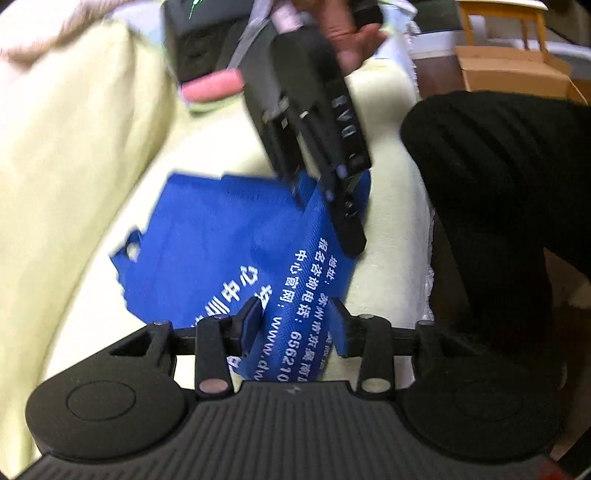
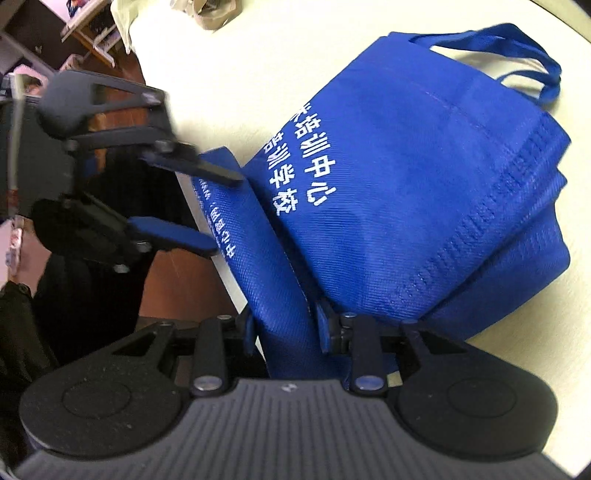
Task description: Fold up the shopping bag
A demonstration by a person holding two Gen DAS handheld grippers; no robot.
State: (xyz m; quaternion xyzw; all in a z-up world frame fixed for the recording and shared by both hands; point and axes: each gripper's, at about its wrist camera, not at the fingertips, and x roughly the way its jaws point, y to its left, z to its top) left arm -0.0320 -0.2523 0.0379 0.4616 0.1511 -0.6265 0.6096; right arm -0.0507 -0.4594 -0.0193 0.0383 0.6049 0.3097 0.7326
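Observation:
A blue non-woven shopping bag (image 2: 406, 184) with white printed characters lies partly folded on a pale cream table (image 2: 221, 92), its handles (image 2: 517, 48) at the far end. One long folded edge of the bag (image 1: 306, 280) is raised off the table between the two grippers. My left gripper (image 1: 297, 317) is shut on one end of that fold, which fills the gap between its pads. My right gripper (image 2: 286, 328) is shut on the other end. Each gripper shows in the other's view: the right gripper (image 1: 325, 210) from above, the left gripper (image 2: 225, 216) at the table's edge.
The table's edge (image 2: 207, 236) runs close to the held fold, with brown floor beyond. A person's dark clothing (image 1: 498, 184) stands to the right and a hand (image 1: 343, 33) holds the right gripper. A cardboard box (image 1: 509, 74) and a pink object (image 1: 214, 85) lie farther off.

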